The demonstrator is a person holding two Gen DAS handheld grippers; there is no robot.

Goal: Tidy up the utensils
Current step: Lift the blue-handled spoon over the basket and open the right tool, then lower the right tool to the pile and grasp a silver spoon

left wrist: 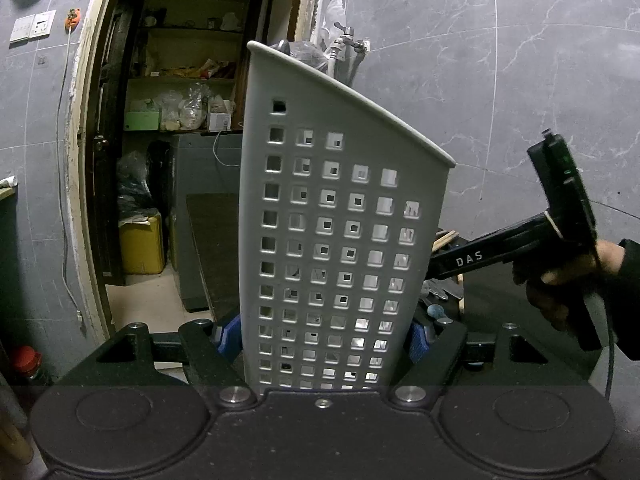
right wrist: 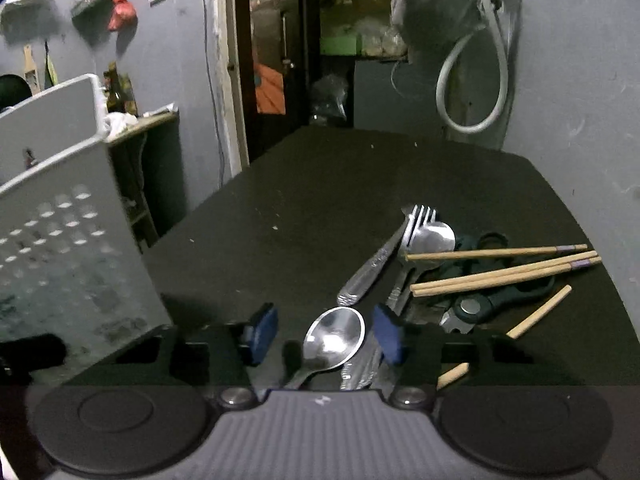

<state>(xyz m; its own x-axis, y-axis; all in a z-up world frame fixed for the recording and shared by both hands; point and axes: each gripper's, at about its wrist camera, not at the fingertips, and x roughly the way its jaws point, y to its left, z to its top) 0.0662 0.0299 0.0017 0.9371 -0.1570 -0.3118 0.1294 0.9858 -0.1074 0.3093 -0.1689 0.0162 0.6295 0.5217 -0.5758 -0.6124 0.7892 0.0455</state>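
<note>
"DAS" reads on the right tool, gaping over a spoon; the left tool clamps the holed caddy, base cut off.

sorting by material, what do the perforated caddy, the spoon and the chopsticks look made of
Caddy: looks like matte grey plastic, with moulded square holes.
Spoon: shiny metal, probably stainless steel; mirror glints in the bowl.
Chopsticks: pale wood or bamboo, unglossed.
</note>
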